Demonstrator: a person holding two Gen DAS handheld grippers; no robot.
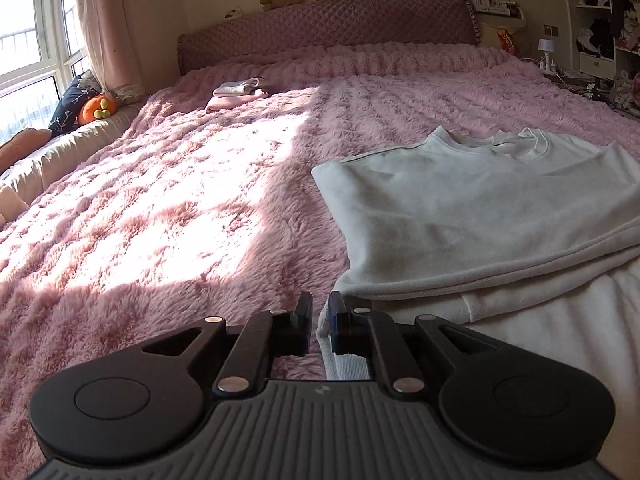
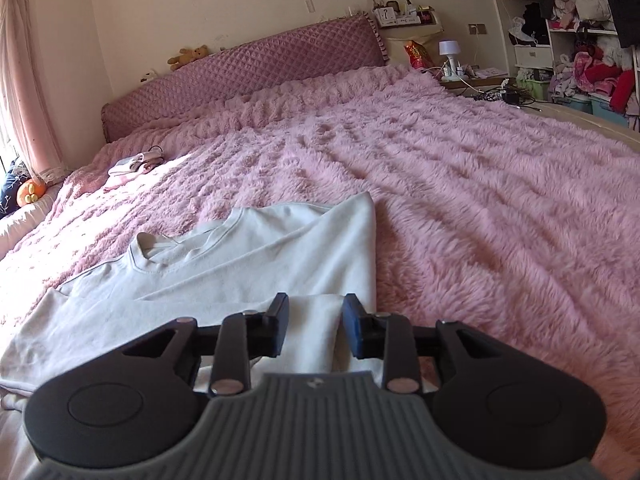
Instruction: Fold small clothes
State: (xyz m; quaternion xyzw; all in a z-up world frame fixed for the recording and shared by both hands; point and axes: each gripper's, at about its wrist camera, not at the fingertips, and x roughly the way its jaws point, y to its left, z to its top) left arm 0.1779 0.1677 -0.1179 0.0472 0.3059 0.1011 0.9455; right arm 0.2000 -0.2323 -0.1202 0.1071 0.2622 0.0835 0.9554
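Note:
A white sweatshirt [image 1: 460, 208] lies partly folded on the pink fluffy bedspread [image 1: 180, 200]. Its collar points toward the headboard. In the left wrist view my left gripper [image 1: 320, 312] is nearly shut at the garment's near left corner, with a white edge of cloth between its fingers. In the right wrist view the sweatshirt [image 2: 248, 264] spreads ahead and to the left. My right gripper [image 2: 316, 312] is open over the garment's near right part, with white cloth lying between and under its fingers.
A small stack of folded clothes [image 1: 240, 92] lies far off near the headboard [image 1: 328, 24], and shows in the right wrist view [image 2: 132, 166]. Cushions [image 1: 80, 104] line the window side. A nightstand [image 2: 472, 76] and shelves [image 2: 572, 32] stand right.

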